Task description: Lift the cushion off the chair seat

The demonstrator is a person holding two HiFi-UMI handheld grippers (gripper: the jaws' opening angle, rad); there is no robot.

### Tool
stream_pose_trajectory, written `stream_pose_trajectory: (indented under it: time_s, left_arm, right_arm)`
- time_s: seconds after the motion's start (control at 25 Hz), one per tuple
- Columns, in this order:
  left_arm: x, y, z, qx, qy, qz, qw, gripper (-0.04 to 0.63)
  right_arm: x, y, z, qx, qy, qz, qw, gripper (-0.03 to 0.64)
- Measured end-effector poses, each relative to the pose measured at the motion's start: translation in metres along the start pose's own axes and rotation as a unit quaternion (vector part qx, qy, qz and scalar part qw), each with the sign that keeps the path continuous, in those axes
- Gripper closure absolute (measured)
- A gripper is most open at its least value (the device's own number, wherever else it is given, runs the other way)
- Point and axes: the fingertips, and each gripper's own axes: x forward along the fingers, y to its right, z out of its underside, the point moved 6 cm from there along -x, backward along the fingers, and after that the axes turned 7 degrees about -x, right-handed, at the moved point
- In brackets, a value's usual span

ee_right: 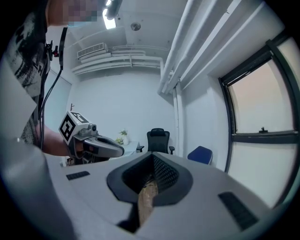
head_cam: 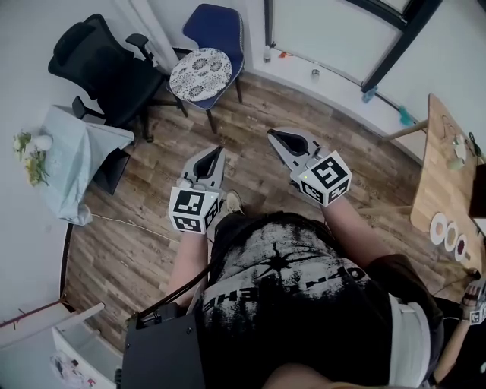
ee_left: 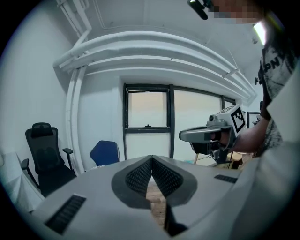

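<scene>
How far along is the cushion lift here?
Done: nothing; the round patterned cushion lies on the blue chair. In hand: nothing; the left tool and right tool are both shut and empty, held over the wooden floor, well short of the chair. Left: approach, grip the cushion, lift it off.

The left grey two-jaw gripper with its marker cube (head_cam: 216, 153) reaches out on a bare forearm (head_cam: 188, 262), pointing toward 1 o'clock in the head view, jaws closed tip to tip. The right grey gripper (head_cam: 273, 135), at its 3 o'clock, aims toward 10 o'clock, jaws likewise together and seemingly empty.
</scene>
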Motion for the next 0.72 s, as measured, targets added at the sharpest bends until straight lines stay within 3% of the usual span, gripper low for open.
stream_pose_trajectory:
  time_s: [0.72]
  left_arm:
    - [0.051,-0.151,-0.031,0.007,-0.007,0.054,0.9985,0.583]
  right_arm:
    - [0.143,0.031,-0.002,0.0,-0.023,0.051,0.998,0.6]
